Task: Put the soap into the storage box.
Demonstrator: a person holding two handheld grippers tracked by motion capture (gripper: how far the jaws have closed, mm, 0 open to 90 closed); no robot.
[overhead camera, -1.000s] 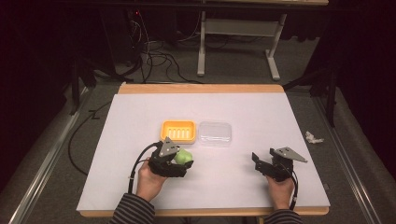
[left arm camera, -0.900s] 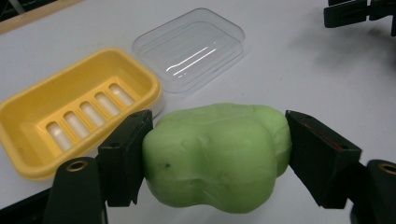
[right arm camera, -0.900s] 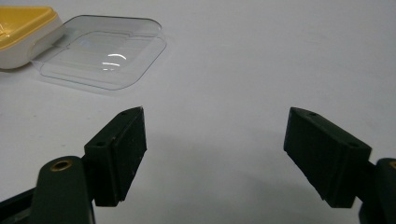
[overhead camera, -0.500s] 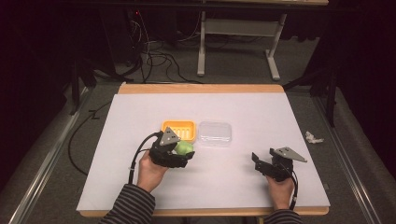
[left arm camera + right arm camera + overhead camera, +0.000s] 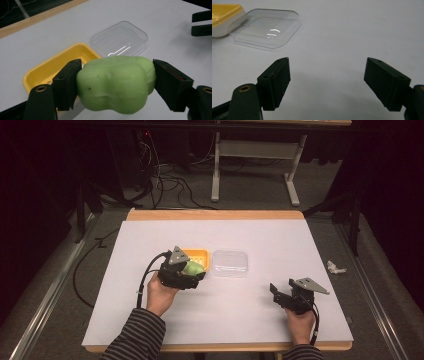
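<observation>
My left gripper [image 5: 196, 272] is shut on a soft green lump [image 5: 116, 83], held just above the near edge of a yellow tray [image 5: 51, 67]; the green lump [image 5: 192, 268] partly hides the yellow tray [image 5: 200, 254] from above. A clear plastic lid [image 5: 230, 263] lies flat on the table right of the tray, and the clear lid [image 5: 119, 38] sits beyond the lump. My right gripper [image 5: 278, 293] rests low over the white table at the front right, open with nothing between its jaws. In the right gripper view the right gripper [image 5: 327, 83] faces the clear lid [image 5: 266, 27] and a corner of the yellow tray [image 5: 224, 15].
The table [image 5: 280, 235] has a white surface with a wooden rim at the back. A crumpled white scrap [image 5: 335, 267] lies on the floor off the right edge. Cables and a metal stand [image 5: 250, 160] are on the floor behind.
My left gripper has carried the green lump forward and slightly right, from the table's front toward the yellow tray. The right gripper has stayed where it was.
</observation>
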